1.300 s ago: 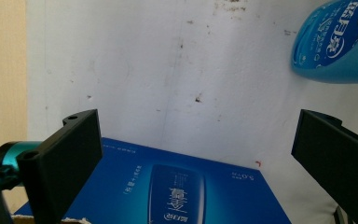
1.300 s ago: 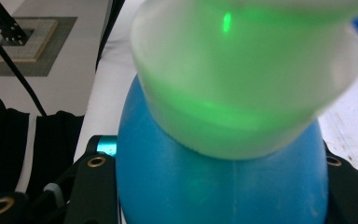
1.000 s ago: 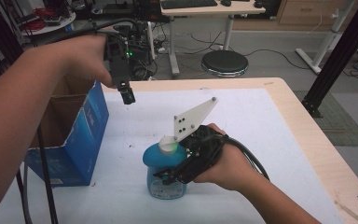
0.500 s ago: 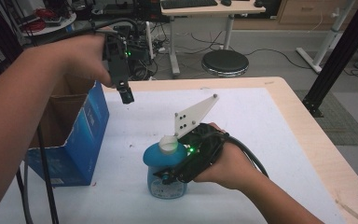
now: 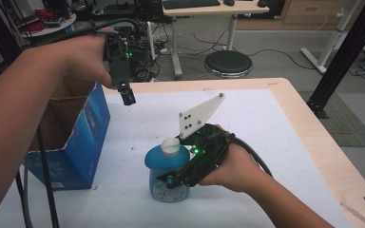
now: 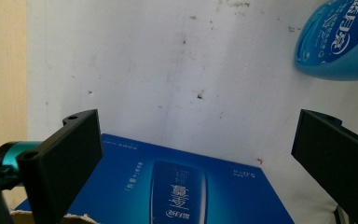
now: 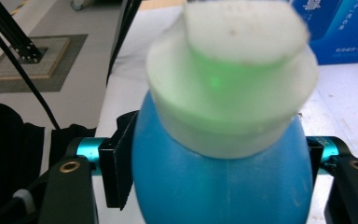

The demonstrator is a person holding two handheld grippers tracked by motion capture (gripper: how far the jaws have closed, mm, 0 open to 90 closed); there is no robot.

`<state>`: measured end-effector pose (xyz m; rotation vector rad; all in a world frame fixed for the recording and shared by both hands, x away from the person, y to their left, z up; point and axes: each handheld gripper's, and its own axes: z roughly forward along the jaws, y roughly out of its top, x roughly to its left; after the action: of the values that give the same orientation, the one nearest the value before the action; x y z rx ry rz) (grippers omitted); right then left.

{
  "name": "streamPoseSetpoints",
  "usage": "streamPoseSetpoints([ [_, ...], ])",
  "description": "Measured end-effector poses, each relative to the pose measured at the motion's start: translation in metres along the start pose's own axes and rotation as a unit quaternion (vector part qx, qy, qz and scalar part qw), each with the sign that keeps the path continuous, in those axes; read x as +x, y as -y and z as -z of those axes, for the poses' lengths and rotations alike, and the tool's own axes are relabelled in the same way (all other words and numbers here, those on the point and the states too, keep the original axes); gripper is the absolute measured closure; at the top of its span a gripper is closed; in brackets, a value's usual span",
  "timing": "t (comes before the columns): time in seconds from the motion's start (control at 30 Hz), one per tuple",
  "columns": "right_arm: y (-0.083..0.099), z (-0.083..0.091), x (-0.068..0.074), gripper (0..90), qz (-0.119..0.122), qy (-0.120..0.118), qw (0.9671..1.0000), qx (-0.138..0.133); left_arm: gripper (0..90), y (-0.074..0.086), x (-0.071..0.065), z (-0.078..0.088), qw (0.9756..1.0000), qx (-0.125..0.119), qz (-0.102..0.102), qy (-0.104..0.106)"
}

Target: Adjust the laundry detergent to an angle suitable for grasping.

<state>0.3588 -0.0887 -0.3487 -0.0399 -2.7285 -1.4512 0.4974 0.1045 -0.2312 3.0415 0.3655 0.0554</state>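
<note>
A blue squat bottle (image 5: 159, 159) with a white cap (image 5: 172, 146) stands upright on the white table (image 5: 266, 118). My right gripper (image 5: 169, 177) reaches in from the right at the bottle's body. Its jaws have just been opening and now flank the bottle's shoulder (image 7: 219, 182), which sits between them under the blurred cap (image 7: 233, 65). My left gripper (image 5: 127, 96) hangs above the table's far left, pointing down beside a blue carton (image 5: 83, 137). Its jaws (image 6: 196, 154) are wide open with nothing between them; the carton (image 6: 177, 186) and the bottle (image 6: 340, 42) lie below.
The open blue carton stands at the table's left edge with brown flaps up. A grey three-cornered plate (image 5: 199, 115) rises from the right gripper. Beyond the table are a black stool (image 5: 228, 62), desk legs and cables; a black frame post (image 5: 342, 57) stands right.
</note>
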Motion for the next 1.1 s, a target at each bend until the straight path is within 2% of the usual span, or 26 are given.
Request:
streamPoseSetpoints([
  [0.2, 0.001, 0.001, -0.001, 24.0, -0.003, -0.007, 1.0, 0.002, 1.8, -0.001, 0.0, -0.001, 1.0, -0.001, -0.001, 0.0],
  [0.57, 0.001, 0.004, -0.003, 21.3, -0.005, -0.02, 0.9997, -0.015, 1.8, 0.001, 0.002, -0.002, 1.0, 0.001, 0.002, 0.0],
  [0.6, 0.001, 0.005, -0.003, 19.4, -0.005, -0.02, 0.9997, -0.014, 1.8, 0.001, 0.003, -0.001, 1.0, 0.001, 0.002, 0.0],
  [0.63, 0.001, 0.006, -0.003, 13.4, -0.005, -0.016, 0.9998, -0.014, 1.8, 0.001, 0.003, -0.001, 1.0, 0.001, 0.002, 0.0],
  [0.8, 0.001, 0.008, -0.004, 13.4, -0.006, -0.013, 0.9998, -0.015, 1.8, 0.0, 0.003, -0.002, 1.0, 0.0, 0.002, 0.0],
  [1.0, 0.002, 0.012, -0.004, 11.8, -0.001, -0.025, 0.9996, -0.016, 1.7, 0.0, 0.004, -0.002, 1.0, 0.0, 0.003, 0.0],
  [1.03, 0.002, 0.013, -0.004, 7.8, 0.001, -0.023, 0.9996, -0.016, 1.8, 0.001, 0.004, -0.002, 1.0, 0.001, 0.003, -0.001],
  [1.07, 0.002, 0.013, -0.004, 7.8, 0.001, -0.023, 0.9996, -0.016, 1.8, 0.001, 0.004, -0.002, 1.0, 0.001, 0.003, -0.001],
  [1.1, 0.002, 0.015, -0.004, 1.9, -0.005, -0.02, 0.9997, -0.012, 1.7, 0.001, 0.004, -0.002, 1.0, 0.0, 0.004, -0.001],
])
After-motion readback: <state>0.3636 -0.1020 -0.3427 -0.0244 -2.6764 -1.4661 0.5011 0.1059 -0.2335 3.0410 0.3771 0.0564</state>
